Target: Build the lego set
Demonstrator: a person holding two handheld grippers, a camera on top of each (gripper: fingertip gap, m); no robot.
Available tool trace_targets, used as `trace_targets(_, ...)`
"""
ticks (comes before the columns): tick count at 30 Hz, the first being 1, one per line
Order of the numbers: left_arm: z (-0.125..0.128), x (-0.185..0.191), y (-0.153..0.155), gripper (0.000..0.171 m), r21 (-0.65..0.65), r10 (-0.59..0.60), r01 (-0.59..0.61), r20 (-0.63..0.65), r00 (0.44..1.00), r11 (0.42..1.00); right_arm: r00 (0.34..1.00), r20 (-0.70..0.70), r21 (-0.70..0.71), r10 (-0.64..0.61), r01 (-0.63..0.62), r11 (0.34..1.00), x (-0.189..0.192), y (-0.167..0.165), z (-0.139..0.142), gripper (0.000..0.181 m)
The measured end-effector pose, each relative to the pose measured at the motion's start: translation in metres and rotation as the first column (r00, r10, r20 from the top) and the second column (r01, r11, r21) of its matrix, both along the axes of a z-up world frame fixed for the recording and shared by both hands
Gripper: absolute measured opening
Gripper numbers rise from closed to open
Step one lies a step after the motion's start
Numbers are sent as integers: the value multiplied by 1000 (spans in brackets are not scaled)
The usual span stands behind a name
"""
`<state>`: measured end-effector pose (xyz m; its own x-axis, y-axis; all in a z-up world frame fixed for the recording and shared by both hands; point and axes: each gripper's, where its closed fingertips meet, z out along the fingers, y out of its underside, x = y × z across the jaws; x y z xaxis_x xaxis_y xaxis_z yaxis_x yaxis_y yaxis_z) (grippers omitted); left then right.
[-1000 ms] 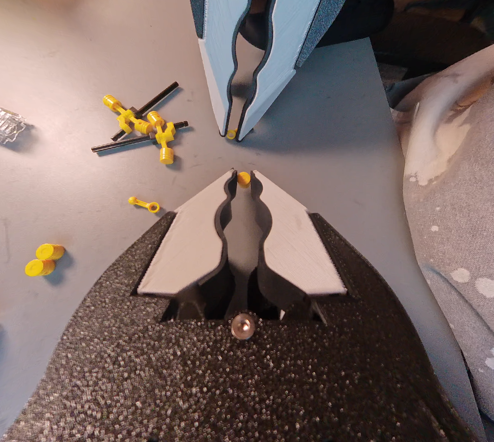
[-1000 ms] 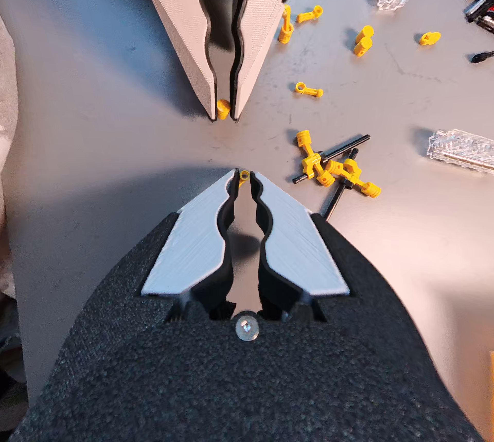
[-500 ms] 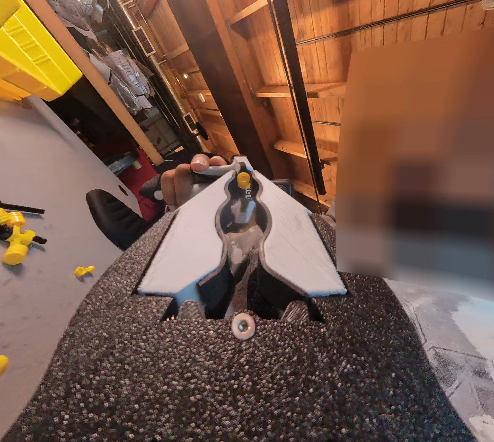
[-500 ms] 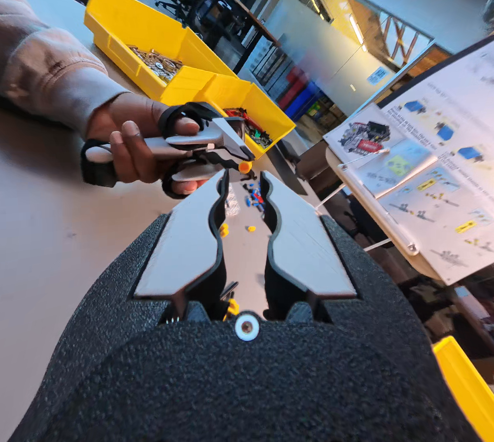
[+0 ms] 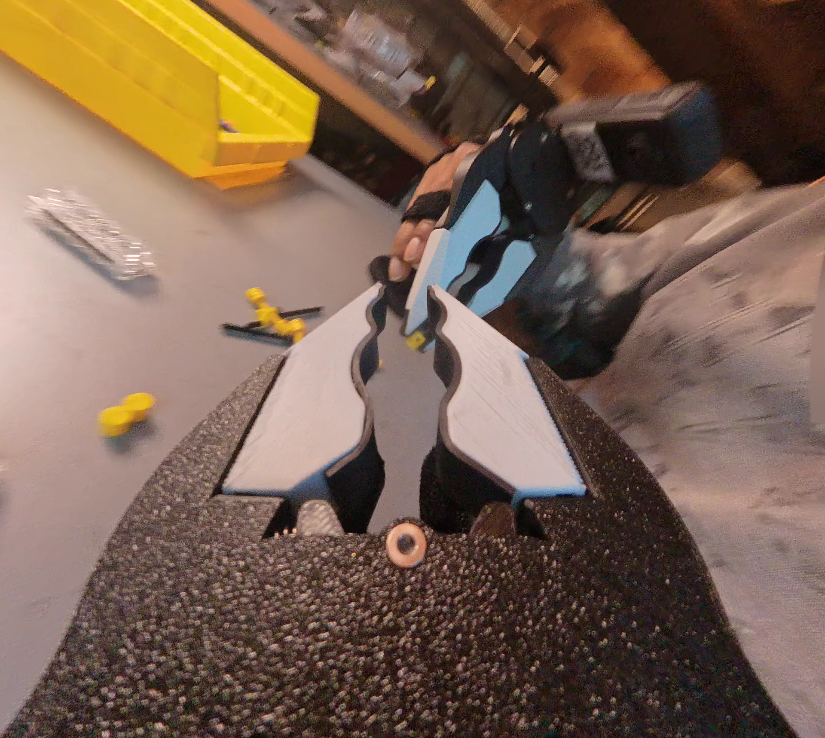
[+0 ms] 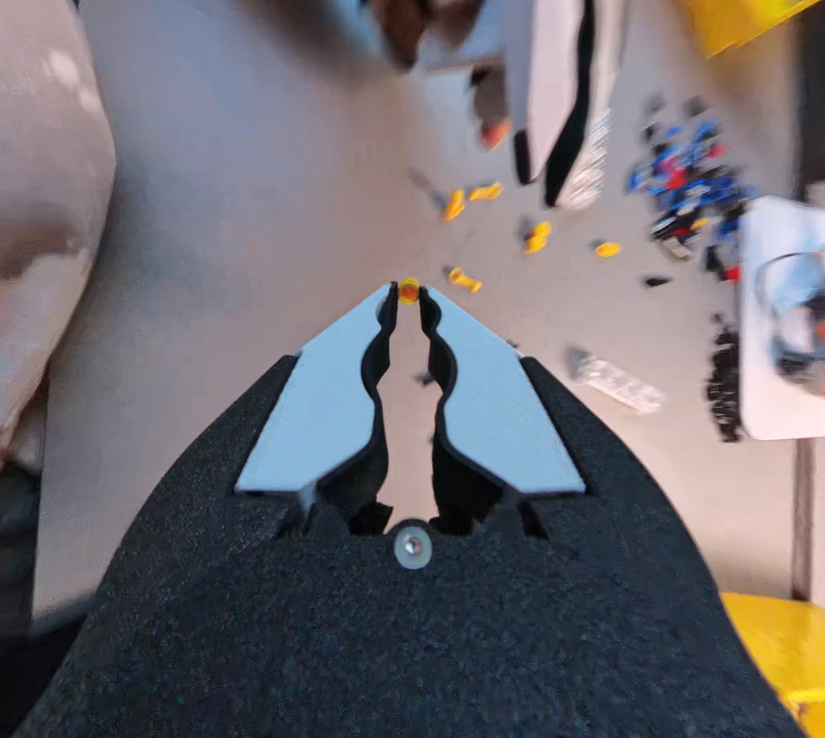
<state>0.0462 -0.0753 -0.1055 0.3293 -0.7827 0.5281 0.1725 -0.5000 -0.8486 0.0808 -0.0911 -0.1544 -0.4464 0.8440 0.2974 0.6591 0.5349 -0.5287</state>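
Two grey-fingered grippers hang over the grey table [image 5: 134, 359]. The right gripper [image 6: 407, 292] pinches a small round yellow plastic piece [image 6: 408, 290] at its tips. The left gripper [image 5: 404, 292] is spread and empty, beside scattered yellow pieces [image 5: 126, 407].

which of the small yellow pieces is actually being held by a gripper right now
The round yellow piece pinched at the tips of the right gripper; the other yellow pieces lie loose on the grey table.
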Motion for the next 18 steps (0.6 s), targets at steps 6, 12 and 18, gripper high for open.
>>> trace_targets(6, -55, -12, 7, 18, 183, 120, -32, -498, 859, 983, 908, 397, -55, 132, -120, 991, 12, 6, -68, 9)
trace_targets(12, -77, -4, 1, 18, 184, 78, 40, -589, 804, 982, 909, 396, -88, 133, -106, 990, 10, 8, -66, 21)
trace_targets(18, -76, 5, -6, 18, 181, 49, 74, -593, 803, 981, 956, 292, -203, -43, 105, 973, 41, 12, -50, 23)
